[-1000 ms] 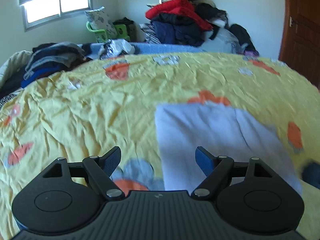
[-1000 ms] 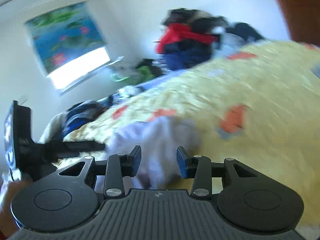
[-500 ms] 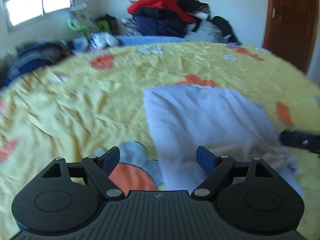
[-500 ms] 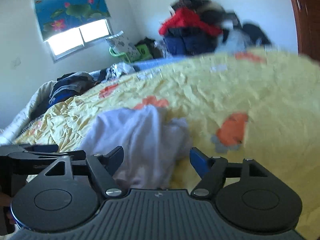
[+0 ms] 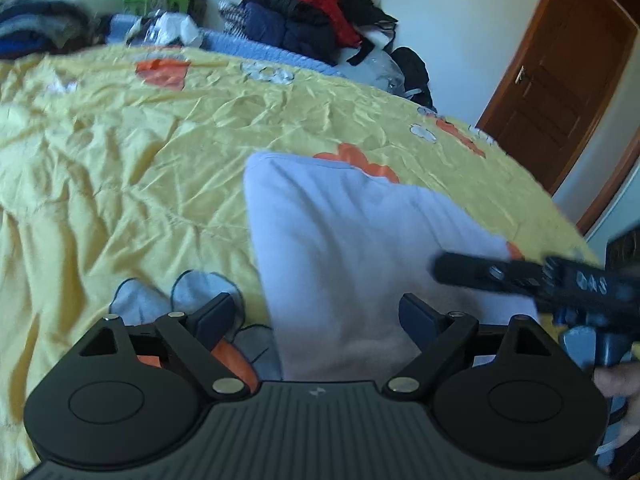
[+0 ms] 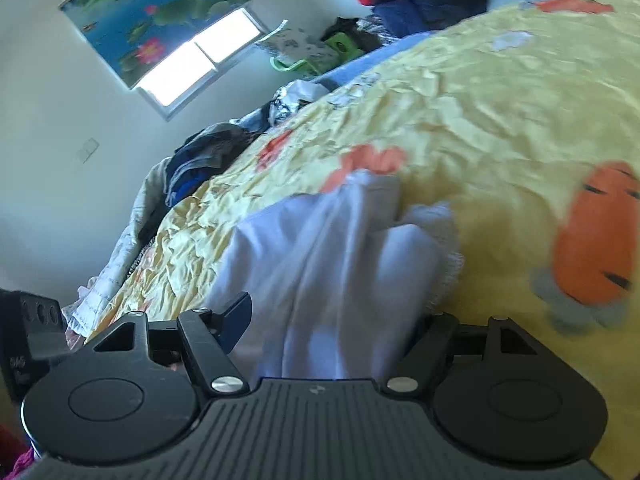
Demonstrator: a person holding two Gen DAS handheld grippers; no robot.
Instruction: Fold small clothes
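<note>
A yellow patterned bedspread (image 5: 120,168) fills most of both views, with a heap of red and dark clothes (image 5: 312,12) piled at its far edge and a brown door (image 5: 560,80) to the right. The pale lavender garment (image 5: 348,248) is spread on the bedspread, near its front edge. In the left wrist view it lies fairly flat, while in the right wrist view its right side (image 6: 360,248) is bunched into soft ridges.

The left gripper (image 5: 316,316) is held low over the near edge of the garment, its jaws wide apart with nothing between them; one finger sits over the cloth, the other over bare bedspread. The right gripper (image 6: 332,320) is also spread wide, and the bunched cloth lies between its fingers, though no grip is taken. It is seen from the side in the left view (image 5: 520,276), over the garment's right edge.

The step in hand is judged to be the taking of two edges for a fold. It would be done well if the bunched side is smoothed first, only the wanted layer is pinched near a corner, and the bedspread is kept out of the jaws. Both edges should be lifted together so that the crease falls straight.
</note>
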